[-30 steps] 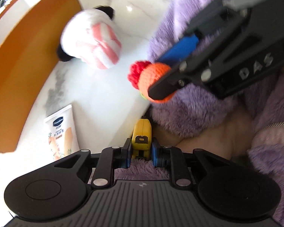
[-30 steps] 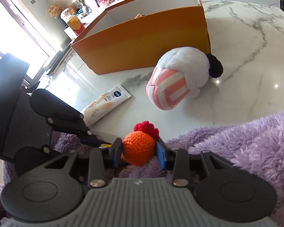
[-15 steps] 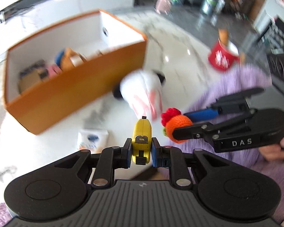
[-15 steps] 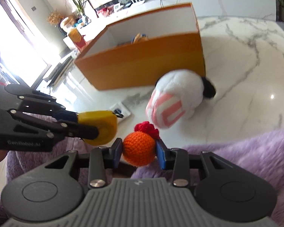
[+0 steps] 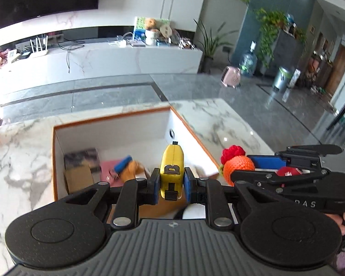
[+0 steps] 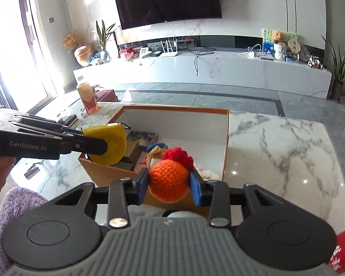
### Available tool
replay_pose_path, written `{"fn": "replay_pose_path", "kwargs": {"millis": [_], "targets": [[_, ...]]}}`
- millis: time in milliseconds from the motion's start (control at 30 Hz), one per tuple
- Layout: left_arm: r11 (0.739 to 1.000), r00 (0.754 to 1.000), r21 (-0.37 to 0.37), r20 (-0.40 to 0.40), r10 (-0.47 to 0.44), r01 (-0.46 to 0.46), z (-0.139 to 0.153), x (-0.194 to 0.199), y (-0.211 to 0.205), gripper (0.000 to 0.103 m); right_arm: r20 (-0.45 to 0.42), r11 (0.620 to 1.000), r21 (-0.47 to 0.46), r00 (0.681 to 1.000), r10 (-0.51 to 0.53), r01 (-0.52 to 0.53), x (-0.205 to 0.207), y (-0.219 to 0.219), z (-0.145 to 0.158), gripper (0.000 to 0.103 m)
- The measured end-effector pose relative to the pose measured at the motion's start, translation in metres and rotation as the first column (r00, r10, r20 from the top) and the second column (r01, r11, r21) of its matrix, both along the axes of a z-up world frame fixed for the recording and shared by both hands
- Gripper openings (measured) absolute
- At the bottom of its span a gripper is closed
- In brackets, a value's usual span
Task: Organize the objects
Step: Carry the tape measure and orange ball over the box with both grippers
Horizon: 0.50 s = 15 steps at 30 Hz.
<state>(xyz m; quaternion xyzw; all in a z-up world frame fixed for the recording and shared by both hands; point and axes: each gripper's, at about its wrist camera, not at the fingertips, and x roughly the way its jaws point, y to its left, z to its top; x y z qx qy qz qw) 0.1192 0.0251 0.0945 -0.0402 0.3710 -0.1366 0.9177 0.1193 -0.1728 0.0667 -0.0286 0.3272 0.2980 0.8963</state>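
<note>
The left gripper (image 5: 171, 185) clamped a yellow tape measure (image 5: 172, 168) at frame centre, above the orange box (image 5: 135, 117). The right gripper (image 6: 169, 184) squeezed a crocheted orange ball (image 6: 169, 180) near the box's front edge, both apparently poised for dropping inside.

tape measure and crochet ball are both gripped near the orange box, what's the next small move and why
Probably ease both grippers forward and down a little before letting go. The left gripper is shut on the yellow tape measure, the right gripper on the orange crochet ball, and both sit about at the orange box's near wall, above its open top. Going deeper inside should keep either from landing on the marble table.
</note>
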Motion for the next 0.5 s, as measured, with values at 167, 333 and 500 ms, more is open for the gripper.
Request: {"fn": "replay_pose_path", "kwargs": {"millis": [167, 333, 500], "targets": [[0.999, 0.998, 0.017, 0.032, 0.045, -0.046, -0.004, 0.031, 0.004, 0.024, 0.032, 0.999, -0.037, 0.999, -0.006, 0.008, 0.034, 0.017, 0.012, 0.04], [0.997, 0.998, 0.019, 0.006, 0.07, -0.07, -0.016, 0.059, 0.007, 0.024, 0.028, 0.997, -0.078, 1.0, 0.013, -0.01, 0.063, 0.035, 0.008, 0.04], [0.998, 0.996, 0.004, -0.065, 0.065, -0.064, -0.032, 0.081, 0.013, 0.024, -0.029, 0.993, -0.105, 0.999, 0.042, -0.044, 0.092, 0.046, -0.008, 0.04]]}}
